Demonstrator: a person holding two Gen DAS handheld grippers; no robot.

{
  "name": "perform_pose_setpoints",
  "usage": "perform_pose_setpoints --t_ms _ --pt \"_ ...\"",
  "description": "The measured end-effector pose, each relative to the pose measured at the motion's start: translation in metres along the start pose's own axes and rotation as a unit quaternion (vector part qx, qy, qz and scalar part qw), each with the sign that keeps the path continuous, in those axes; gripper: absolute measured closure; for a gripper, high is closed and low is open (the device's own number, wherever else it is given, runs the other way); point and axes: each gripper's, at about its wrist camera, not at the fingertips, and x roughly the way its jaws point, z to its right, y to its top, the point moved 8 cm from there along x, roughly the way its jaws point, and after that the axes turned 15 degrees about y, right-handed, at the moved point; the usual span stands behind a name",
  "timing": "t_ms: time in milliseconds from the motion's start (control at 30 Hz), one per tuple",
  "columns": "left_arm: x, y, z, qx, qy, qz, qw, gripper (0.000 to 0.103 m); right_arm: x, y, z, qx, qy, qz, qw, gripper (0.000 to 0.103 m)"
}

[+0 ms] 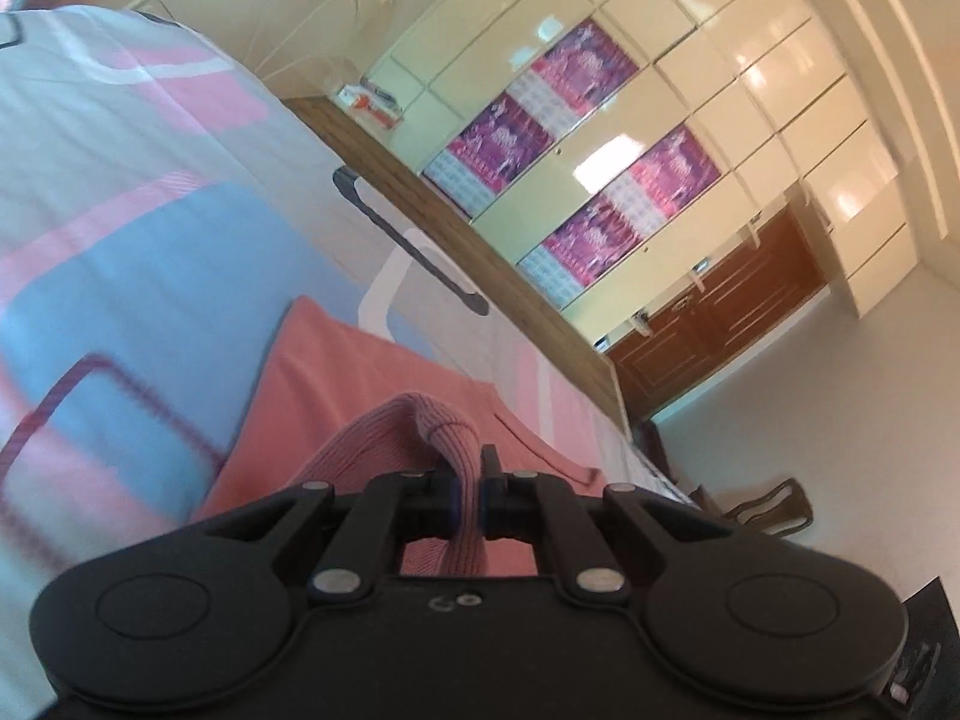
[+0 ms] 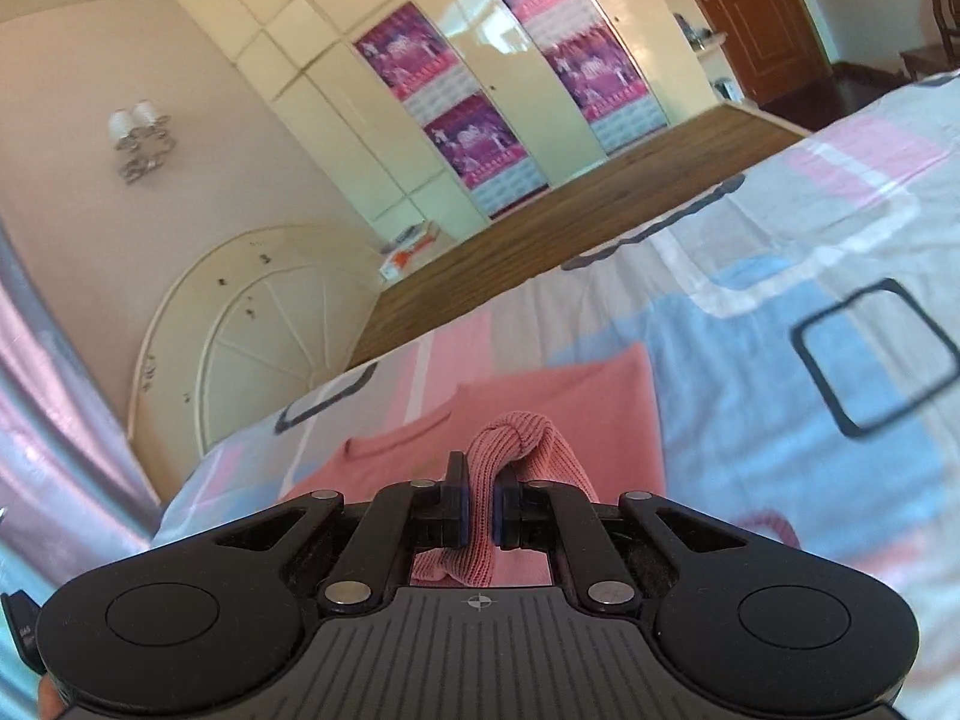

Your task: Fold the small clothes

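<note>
A small pink knit garment (image 1: 360,384) lies on a bed with a pastel patterned sheet (image 1: 150,252). My left gripper (image 1: 467,480) is shut on a ribbed edge of the garment (image 1: 444,426), which bunches up between the fingers. In the right wrist view the same pink garment (image 2: 570,402) lies flat on the sheet (image 2: 750,360). My right gripper (image 2: 480,495) is shut on another ribbed edge (image 2: 516,432), lifted above the flat part. The garment's neckline (image 2: 396,438) shows to the left of that gripper.
The bed has a wooden side rail (image 1: 480,252) and a cream rounded headboard (image 2: 252,324). Cream wardrobes with purple posters (image 1: 600,138) stand beyond it. A brown door (image 2: 750,6) is further along. A small box (image 2: 408,246) sits on the rail.
</note>
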Motion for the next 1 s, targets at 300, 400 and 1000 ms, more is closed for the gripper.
perform_pose_setpoints --t_ms 300,400,1000 --pt "0.111 0.035 0.006 0.053 0.033 -0.05 0.9968 0.094 0.107 0.025 0.071 0.06 -0.037 -0.044 0.997 0.096" --pt "0.121 0.044 0.008 0.057 0.03 -0.038 0.9972 0.06 0.12 0.027 0.08 0.063 -0.03 -0.038 0.997 0.074" --pt "0.153 0.011 0.025 0.347 0.107 -0.014 0.9317 0.087 0.157 -0.007 0.087 -0.195 -0.123 -0.162 0.96 0.071"
